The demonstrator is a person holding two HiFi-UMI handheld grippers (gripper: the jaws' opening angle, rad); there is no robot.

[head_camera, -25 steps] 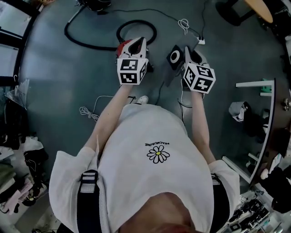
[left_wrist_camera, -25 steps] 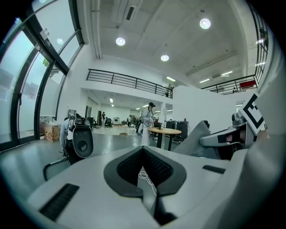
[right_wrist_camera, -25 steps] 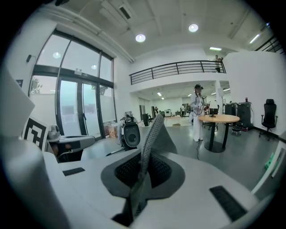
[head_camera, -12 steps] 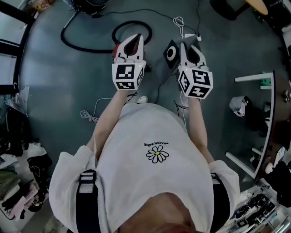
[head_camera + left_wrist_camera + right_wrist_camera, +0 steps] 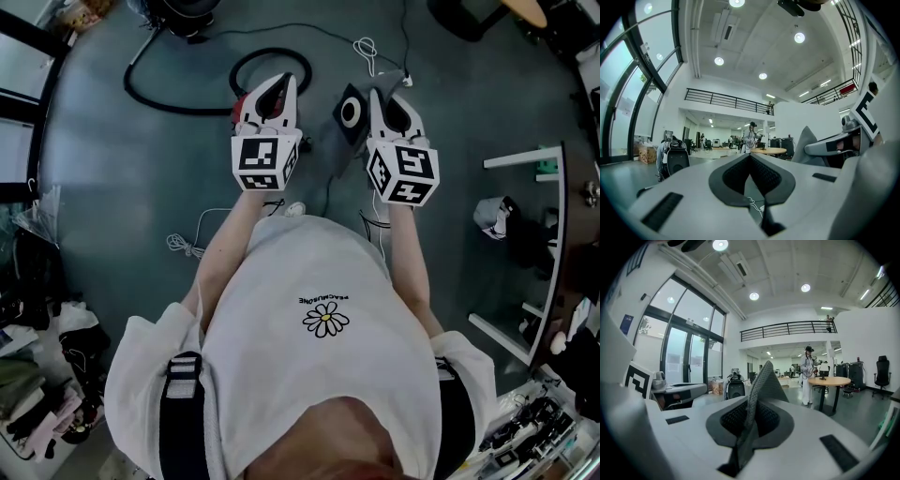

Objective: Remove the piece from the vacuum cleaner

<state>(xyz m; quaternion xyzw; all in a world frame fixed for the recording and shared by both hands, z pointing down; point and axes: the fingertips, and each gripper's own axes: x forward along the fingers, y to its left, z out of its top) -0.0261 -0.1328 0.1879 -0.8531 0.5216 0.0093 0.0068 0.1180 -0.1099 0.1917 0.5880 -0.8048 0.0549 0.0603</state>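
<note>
A red vacuum cleaner (image 5: 243, 97) sits on the grey floor, mostly hidden behind my left gripper (image 5: 278, 81). Its black hose (image 5: 187, 98) loops away toward the top left. To its right lies a black piece with a white ring (image 5: 351, 112), close beside my right gripper (image 5: 388, 96). Both grippers are held up above the floor, pointing forward, apart from the vacuum. In the left gripper view the left gripper (image 5: 750, 156) has its tips together and nothing between them. In the right gripper view the right gripper (image 5: 763, 366) is likewise shut and empty.
White cables (image 5: 367, 46) and a power strip (image 5: 406, 80) lie on the floor beyond the grippers. A white shelf frame (image 5: 536, 169) stands at the right, clutter (image 5: 37, 281) at the left. Across the hall stand a round table (image 5: 830, 380) and a person (image 5: 806, 373).
Both grippers have come up slightly toward the head camera and drawn a little closer together. Their jaws look the same as before.
</note>
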